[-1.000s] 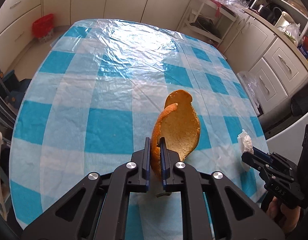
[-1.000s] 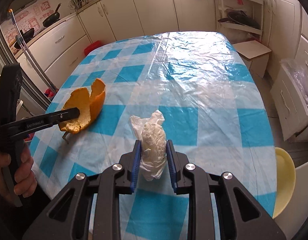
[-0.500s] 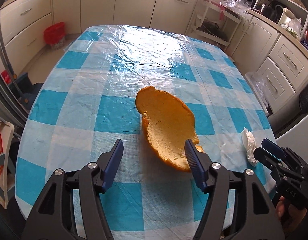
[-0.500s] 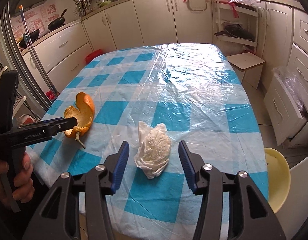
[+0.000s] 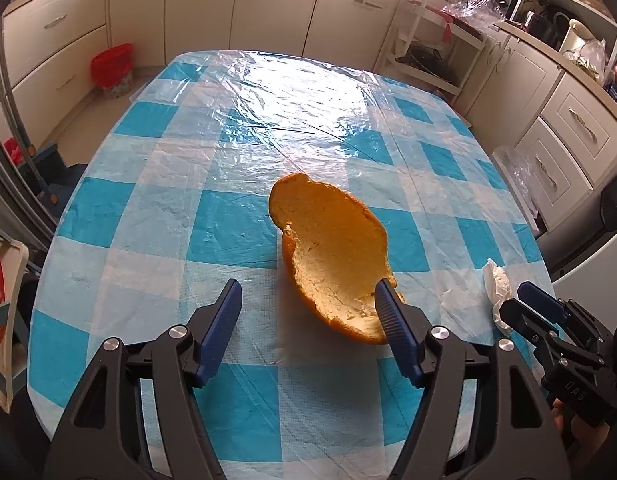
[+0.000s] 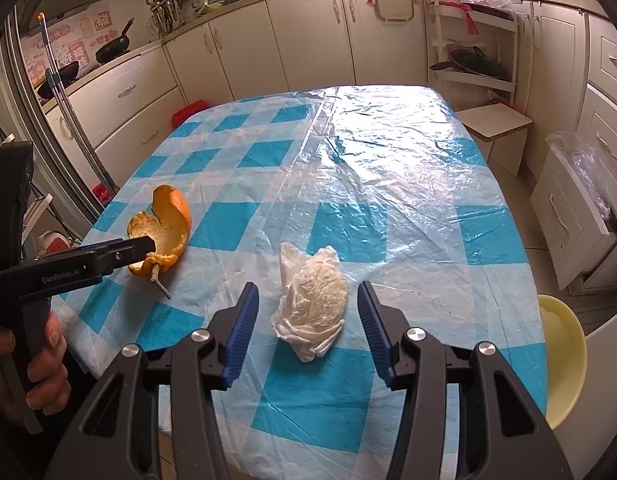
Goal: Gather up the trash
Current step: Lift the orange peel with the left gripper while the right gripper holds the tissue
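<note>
My left gripper [image 5: 308,308] has its jaws opening around the orange peel [image 5: 332,260] on the table [image 5: 148,216]. At three o'clock, my right gripper [image 6: 308,316] has its jaws parted, the crumpled tissue [image 6: 314,300] lying loose between them.

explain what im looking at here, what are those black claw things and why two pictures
Those are two hand-held grippers, not a robot: a person squeezes one in each hand, and each carries a wide-angle camera looking along its fingers. One picture comes from the left gripper, the other from the right gripper. On the table's blue checked cloth lie an orange peel and a crumpled white tissue. Nothing is held: the left jaws are opening, one finger at the peel's edge, and the right jaws stand open either side of the tissue. The hand holding the left gripper shows in the right view.
</note>
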Action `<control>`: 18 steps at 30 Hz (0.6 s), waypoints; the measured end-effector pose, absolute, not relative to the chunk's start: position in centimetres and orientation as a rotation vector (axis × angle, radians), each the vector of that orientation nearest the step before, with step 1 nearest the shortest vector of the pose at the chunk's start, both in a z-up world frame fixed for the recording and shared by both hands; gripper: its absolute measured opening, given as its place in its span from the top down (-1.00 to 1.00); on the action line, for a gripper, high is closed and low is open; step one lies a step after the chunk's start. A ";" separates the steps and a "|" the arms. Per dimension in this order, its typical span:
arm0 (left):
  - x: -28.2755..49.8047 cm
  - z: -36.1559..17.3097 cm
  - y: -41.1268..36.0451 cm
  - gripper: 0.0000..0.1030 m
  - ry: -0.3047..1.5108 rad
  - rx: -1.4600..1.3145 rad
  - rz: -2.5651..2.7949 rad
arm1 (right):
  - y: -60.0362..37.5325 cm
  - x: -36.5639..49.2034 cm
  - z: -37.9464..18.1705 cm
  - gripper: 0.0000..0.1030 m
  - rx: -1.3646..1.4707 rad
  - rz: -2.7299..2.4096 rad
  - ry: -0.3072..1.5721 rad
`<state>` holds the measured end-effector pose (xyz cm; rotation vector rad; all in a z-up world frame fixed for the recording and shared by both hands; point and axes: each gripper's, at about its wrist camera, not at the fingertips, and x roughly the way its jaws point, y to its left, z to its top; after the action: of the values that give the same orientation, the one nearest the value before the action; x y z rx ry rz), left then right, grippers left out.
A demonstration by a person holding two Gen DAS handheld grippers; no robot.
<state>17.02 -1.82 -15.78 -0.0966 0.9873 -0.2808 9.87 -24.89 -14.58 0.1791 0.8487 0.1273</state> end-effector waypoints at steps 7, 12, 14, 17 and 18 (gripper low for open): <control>17.0 -15.7 -2.3 -0.27 0.983 -0.088 -0.283 | -24.8 10.0 -14.6 0.02 0.176 0.128 0.849; 17.2 -15.9 -2.2 -0.27 0.989 -0.106 -0.287 | -24.6 10.0 -14.7 0.02 0.173 0.132 0.852; 17.3 -16.0 -2.3 -0.27 0.991 -0.108 -0.290 | -24.6 10.0 -14.7 0.02 0.174 0.134 0.851; 17.4 -16.2 -2.4 -0.27 0.993 -0.109 -0.297 | -24.6 10.0 -14.8 0.02 0.176 0.135 0.854; 17.4 -16.2 -2.4 -0.22 0.992 -0.109 -0.299 | -24.6 10.0 -14.8 0.02 0.177 0.134 0.854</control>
<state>17.43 -2.44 -16.16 -0.1086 0.9920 -0.2994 10.03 -24.58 -14.76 0.1766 0.8540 0.1342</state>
